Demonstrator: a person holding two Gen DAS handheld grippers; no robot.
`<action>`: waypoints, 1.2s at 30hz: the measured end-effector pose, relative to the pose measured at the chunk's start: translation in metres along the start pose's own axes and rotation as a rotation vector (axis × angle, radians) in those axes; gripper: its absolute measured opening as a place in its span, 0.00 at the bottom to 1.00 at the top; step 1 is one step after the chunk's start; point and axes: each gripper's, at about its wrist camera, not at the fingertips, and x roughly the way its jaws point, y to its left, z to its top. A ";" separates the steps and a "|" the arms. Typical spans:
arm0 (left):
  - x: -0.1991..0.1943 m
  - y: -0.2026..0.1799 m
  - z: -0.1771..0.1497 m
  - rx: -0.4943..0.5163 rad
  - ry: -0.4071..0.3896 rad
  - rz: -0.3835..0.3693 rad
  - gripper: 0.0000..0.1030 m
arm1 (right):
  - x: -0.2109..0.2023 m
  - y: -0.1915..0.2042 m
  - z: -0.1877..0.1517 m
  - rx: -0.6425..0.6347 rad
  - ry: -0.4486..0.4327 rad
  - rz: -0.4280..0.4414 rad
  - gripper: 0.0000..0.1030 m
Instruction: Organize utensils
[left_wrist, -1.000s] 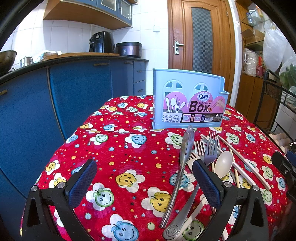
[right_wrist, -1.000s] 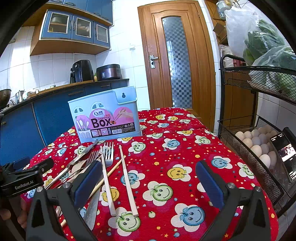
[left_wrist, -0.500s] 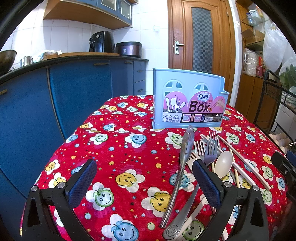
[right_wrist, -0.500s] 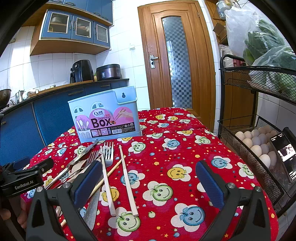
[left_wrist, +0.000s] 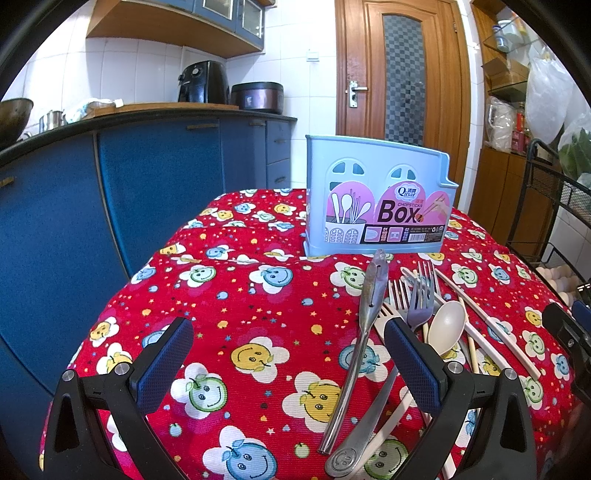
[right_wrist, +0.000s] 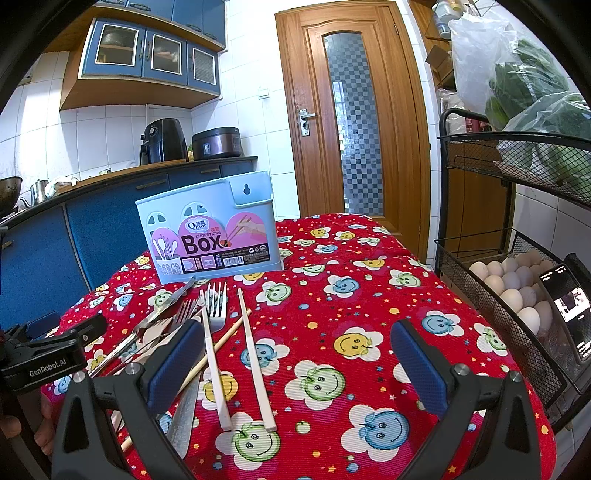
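Observation:
A light blue utensil box (left_wrist: 378, 195) labelled "Box" stands upright at the far side of the table; it also shows in the right wrist view (right_wrist: 210, 230). In front of it lies a loose pile of utensils: a metal knife (left_wrist: 364, 321), metal forks (left_wrist: 419, 295), a beige spoon (left_wrist: 445, 326), white chopsticks (right_wrist: 255, 350) and a fork with a white handle (right_wrist: 216, 339). My left gripper (left_wrist: 288, 363) is open and empty, low over the cloth just left of the pile. My right gripper (right_wrist: 301, 363) is open and empty, right of the pile.
A red smiley-print tablecloth (left_wrist: 240, 295) covers the table. Blue cabinets (left_wrist: 147, 177) stand to the left. A black wire rack with eggs (right_wrist: 513, 284) stands at the right edge. A wooden door (right_wrist: 354, 122) is behind.

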 end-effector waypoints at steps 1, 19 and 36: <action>0.000 0.000 0.000 -0.001 0.000 -0.001 1.00 | 0.000 0.000 0.000 0.000 0.000 0.000 1.00; 0.010 -0.004 0.002 0.032 0.051 -0.031 1.00 | 0.012 0.002 0.002 -0.021 0.088 0.022 1.00; 0.040 -0.005 0.026 0.105 0.244 -0.138 1.00 | 0.044 0.010 0.033 -0.176 0.347 0.047 1.00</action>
